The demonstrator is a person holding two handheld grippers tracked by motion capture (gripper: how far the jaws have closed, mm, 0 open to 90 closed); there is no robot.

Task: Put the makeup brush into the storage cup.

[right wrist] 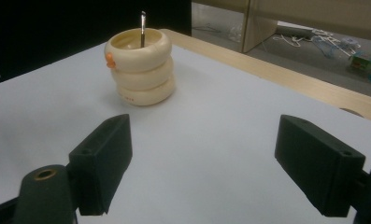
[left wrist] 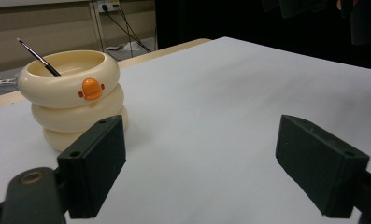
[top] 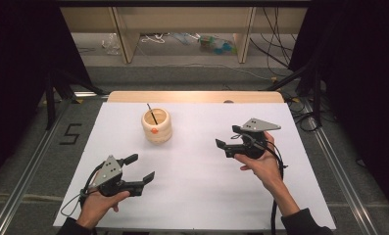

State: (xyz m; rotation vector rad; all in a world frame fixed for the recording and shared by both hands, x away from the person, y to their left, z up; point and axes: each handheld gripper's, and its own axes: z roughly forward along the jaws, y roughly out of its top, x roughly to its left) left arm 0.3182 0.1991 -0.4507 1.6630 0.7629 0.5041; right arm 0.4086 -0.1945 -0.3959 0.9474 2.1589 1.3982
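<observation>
Here, cup holder: the cream ringed cup (top: 157,127) stands upright on the white table sheet (top: 197,196), toward its far left.
Brush: a thin dark brush (top: 151,113) leans inside the cup.
Left gripper (top: 139,168): jaws apart, nothing between them, well short of the cup.
Right gripper (top: 227,137): jaws wide apart, empty, off to the cup's right.

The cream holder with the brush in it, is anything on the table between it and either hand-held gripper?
Nothing visible. Only bare white table lies between the holder and the left hand-held gripper, and likewise between it and the right hand-held gripper. Both stand open and hold nothing; the brush leans inside the holder.
</observation>
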